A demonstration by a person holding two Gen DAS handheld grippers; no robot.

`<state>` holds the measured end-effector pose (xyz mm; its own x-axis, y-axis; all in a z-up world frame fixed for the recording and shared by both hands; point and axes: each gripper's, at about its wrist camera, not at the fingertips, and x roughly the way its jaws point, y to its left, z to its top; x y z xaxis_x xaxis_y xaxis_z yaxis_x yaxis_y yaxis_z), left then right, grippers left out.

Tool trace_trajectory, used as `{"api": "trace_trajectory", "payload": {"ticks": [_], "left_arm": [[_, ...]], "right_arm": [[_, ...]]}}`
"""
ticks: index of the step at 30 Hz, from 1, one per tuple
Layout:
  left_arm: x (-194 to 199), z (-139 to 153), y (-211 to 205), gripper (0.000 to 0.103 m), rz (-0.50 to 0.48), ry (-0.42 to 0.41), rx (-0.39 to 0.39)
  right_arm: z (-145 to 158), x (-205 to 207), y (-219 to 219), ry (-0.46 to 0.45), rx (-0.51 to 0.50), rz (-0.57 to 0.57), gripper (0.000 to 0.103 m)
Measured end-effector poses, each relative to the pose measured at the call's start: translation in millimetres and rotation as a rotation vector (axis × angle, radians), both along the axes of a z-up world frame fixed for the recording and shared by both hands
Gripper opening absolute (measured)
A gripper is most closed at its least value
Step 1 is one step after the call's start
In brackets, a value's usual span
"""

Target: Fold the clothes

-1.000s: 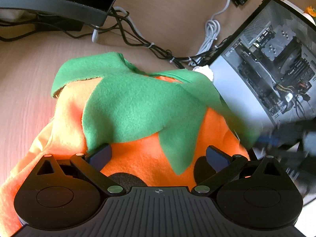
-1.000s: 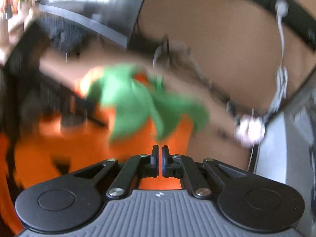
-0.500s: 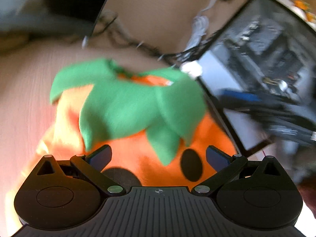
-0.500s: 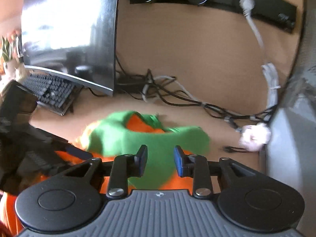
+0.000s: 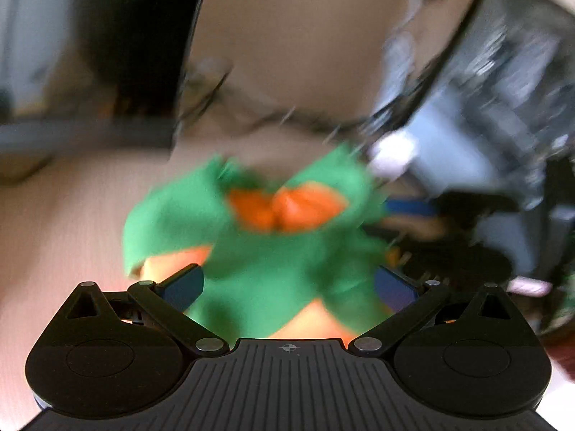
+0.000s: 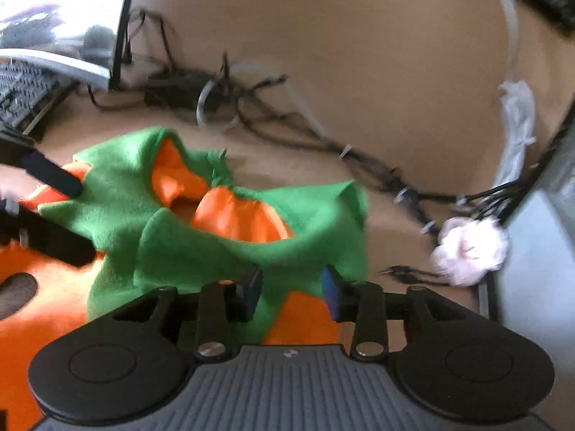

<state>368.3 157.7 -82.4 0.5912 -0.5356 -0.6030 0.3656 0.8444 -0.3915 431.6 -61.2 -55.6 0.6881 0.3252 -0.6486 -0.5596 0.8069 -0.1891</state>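
An orange fleece garment [image 6: 46, 309] with a green leaf collar [image 6: 201, 251] lies on the wooden desk [image 5: 54, 222]. The collar's neck hole gapes and shows orange inside [image 5: 284, 208]. My left gripper [image 5: 287, 283] hovers over the collar, its jaws wide open with nothing pinched; this view is blurred. In the right wrist view the left gripper [image 6: 82, 222] reaches in from the left, one finger on each side of a collar leaf. My right gripper [image 6: 291, 287] sits low over the collar's near edge. Its jaws are opening, and the pads press on no cloth.
A monitor [image 6: 54, 18] and keyboard [image 6: 21, 97] stand at the back left. Tangled cables [image 6: 251, 107] run along the back of the desk. An open computer case [image 5: 503, 89] stands on the right, with a white fluffy ball [image 6: 470, 251] beside it.
The right gripper went from shut to partly open and dropped closer to the collar. The left gripper stayed wide open and rose, so the neck hole now shows.
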Motion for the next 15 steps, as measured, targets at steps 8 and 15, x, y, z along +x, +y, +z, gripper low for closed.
{"api": "trace_trajectory", "payload": {"ticks": [8, 15], "left_arm": [[25, -11, -11, 0.103, 0.029, -0.012, -0.006], [39, -34, -11, 0.103, 0.127, 0.085, 0.039]], "right_arm": [[27, 34, -20, 0.178, 0.376, -0.082, 0.049], [-15, 59, -11, 0.284, 0.281, -0.150, 0.042]]}}
